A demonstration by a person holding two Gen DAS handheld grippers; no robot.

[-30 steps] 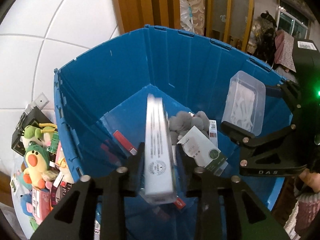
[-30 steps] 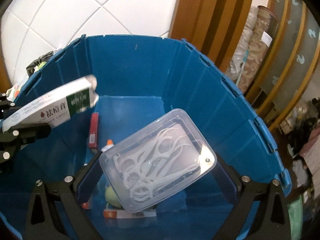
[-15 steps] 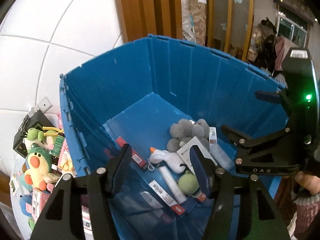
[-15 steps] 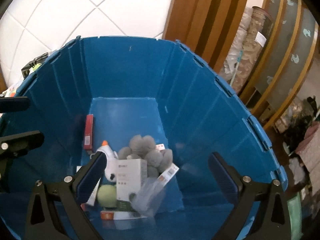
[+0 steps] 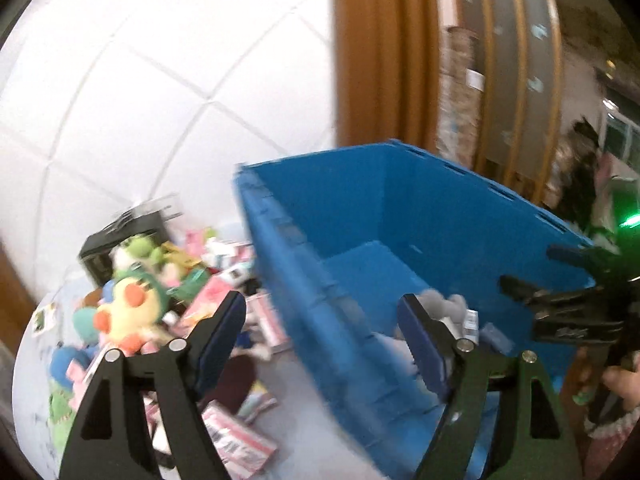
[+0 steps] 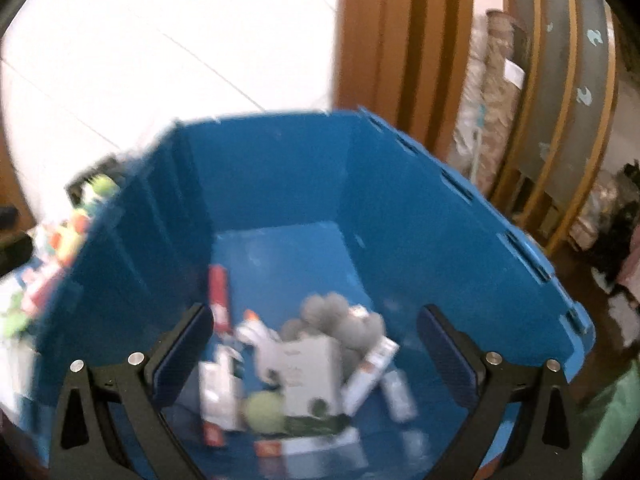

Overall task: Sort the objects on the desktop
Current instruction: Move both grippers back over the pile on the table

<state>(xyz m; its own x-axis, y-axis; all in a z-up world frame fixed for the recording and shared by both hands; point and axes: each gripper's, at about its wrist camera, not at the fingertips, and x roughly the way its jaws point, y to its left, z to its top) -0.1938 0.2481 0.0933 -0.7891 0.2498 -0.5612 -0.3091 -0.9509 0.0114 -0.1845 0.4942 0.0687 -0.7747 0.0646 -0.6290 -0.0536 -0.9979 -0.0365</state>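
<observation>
Now, left wrist: the left gripper (image 5: 320, 332), empty, its jaws just opened apart, straddles the blue crate (image 5: 460, 216) wall, toy pile (image 5: 132, 320) leftward; it might clip that rim. Right wrist: right gripper (image 6: 316, 344) gapes empty above binned items (image 6: 304, 368)

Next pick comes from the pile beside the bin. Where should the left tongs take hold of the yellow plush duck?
Judging from the blurred left wrist view, grip the yellow plush duck across its round, soft body, coming down from above. It lies on top of the pile, clear of the blue bin, and the left tongs are open and empty.
</observation>
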